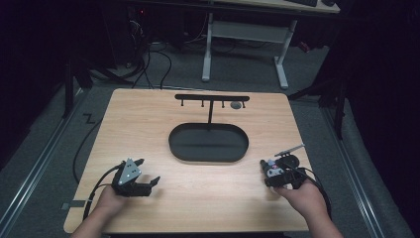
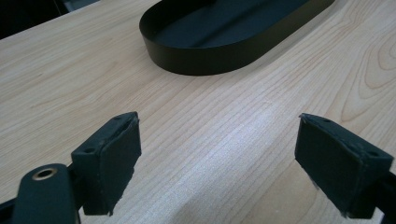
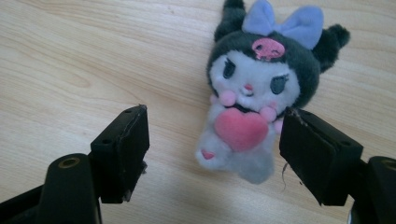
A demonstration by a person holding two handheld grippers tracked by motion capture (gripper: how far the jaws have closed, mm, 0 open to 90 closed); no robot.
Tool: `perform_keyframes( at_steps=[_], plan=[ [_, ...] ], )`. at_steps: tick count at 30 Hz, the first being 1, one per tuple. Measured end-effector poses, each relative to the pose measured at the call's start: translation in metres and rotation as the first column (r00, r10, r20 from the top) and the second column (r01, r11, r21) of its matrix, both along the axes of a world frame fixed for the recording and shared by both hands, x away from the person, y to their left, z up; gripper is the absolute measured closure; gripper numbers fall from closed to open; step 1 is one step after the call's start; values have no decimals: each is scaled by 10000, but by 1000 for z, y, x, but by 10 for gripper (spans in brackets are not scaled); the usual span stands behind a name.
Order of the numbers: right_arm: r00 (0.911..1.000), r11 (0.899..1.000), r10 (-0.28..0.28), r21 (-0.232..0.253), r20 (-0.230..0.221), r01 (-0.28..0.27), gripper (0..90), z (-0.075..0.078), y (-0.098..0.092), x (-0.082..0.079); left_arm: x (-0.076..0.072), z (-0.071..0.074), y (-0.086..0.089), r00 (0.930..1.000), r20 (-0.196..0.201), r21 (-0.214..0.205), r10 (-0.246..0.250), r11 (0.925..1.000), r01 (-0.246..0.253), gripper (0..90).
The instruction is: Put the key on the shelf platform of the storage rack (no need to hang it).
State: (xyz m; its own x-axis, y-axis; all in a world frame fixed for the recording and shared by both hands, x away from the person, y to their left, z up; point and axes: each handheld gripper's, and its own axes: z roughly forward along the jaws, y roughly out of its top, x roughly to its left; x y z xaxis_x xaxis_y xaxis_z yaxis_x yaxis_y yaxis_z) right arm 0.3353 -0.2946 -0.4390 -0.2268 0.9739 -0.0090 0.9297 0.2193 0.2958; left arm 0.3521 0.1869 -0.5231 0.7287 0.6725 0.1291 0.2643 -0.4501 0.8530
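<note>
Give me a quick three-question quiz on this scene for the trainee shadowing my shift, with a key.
1. True or false: the right gripper is shut on the small plush toy with black ears, a blue bow and a pink heart.
2. Which thing lies ahead of the left gripper in its own view? A) the black oval metal tray B) the plush toy C) a white mug
3. Fill in: the black T-shaped hook stand rises from the ____ edge of the tray on the light wooden table.

Key: 1 false, its jaws stand open on either side of the toy's lower body; 2 A; 3 far.
</note>
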Motion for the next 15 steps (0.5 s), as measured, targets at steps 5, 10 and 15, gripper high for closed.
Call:
perform_keyframes(
  at_steps=[5, 10, 15],
  plan=[
    [9996, 9997, -215, 64, -158, 216, 207, -9, -5, 1, 0, 0, 0, 10000, 18, 12, -1, 10000, 1, 154],
    [9987, 9989, -450, 80, -235, 452, 199, -21, -11, 1, -1, 0, -1, 10000, 37, 82, -21, 10000, 20, 154],
    [9981, 9990, -441, 47, -439, 443, 198, -36, -11, 1, -1, 0, -1, 10000, 36, 123, 3, 9999, -4, 154]
  ],
)
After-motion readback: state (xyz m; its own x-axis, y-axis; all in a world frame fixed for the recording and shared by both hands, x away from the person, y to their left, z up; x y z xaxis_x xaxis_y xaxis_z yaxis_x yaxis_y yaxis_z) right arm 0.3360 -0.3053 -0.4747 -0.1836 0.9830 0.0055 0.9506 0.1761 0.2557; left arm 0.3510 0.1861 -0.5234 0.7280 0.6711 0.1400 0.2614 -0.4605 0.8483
